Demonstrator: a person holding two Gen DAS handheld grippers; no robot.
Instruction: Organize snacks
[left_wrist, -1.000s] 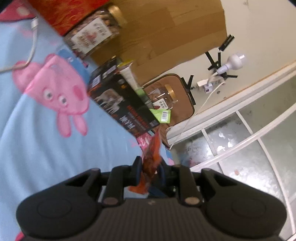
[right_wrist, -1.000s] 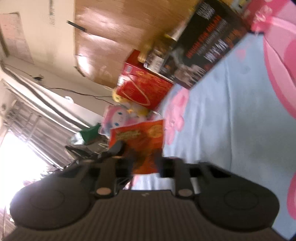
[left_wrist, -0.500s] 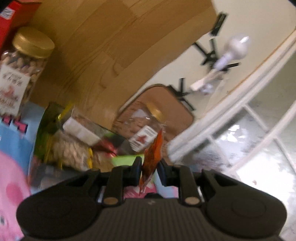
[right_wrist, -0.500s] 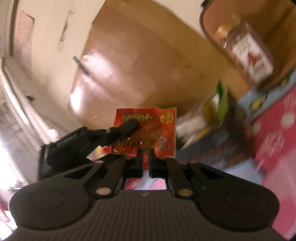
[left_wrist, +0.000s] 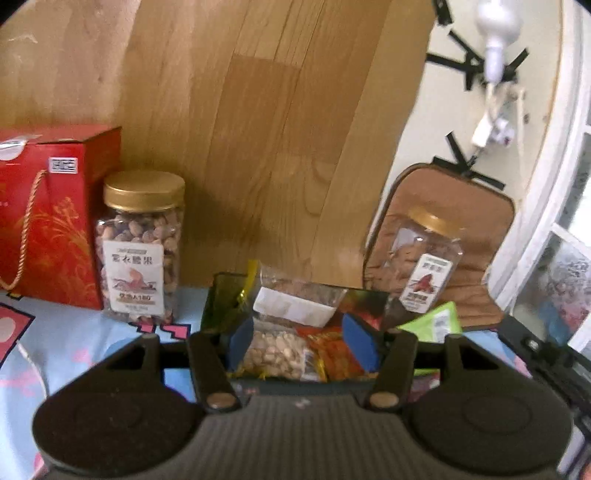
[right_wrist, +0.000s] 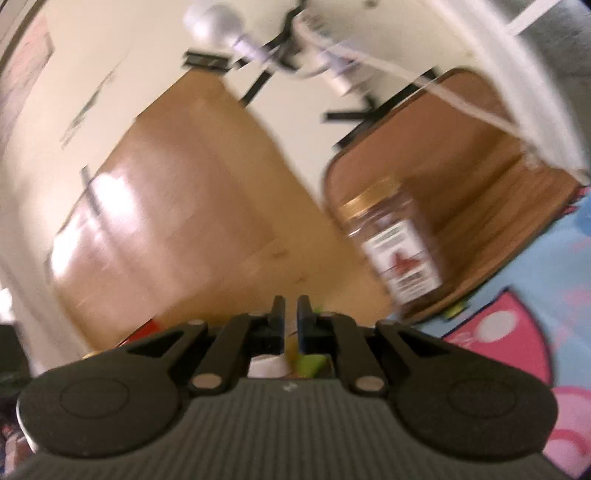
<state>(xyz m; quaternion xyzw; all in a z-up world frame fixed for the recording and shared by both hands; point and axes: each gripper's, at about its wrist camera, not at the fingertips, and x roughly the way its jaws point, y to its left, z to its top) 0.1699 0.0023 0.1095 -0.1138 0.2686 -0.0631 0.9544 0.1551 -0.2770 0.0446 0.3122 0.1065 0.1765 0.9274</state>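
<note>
Snacks (left_wrist: 291, 343) lie packed in a dark box (left_wrist: 218, 295) against the wooden board, jars on either side. Left claw (left_wrist: 303, 345) has just been opening and hangs above them, gripping nothing. Right claw (right_wrist: 291, 317) is closed and empty; its view is blurred, the box mostly hidden below.

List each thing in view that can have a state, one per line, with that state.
left gripper: open, jaws just opened, nothing held
right gripper: shut, empty
nut jar: upright, gold lid on
second jar: tilted, lid on
box of snacks: open, packets inside
orange packet: lying in the box
red gift box: closed, upright
</note>
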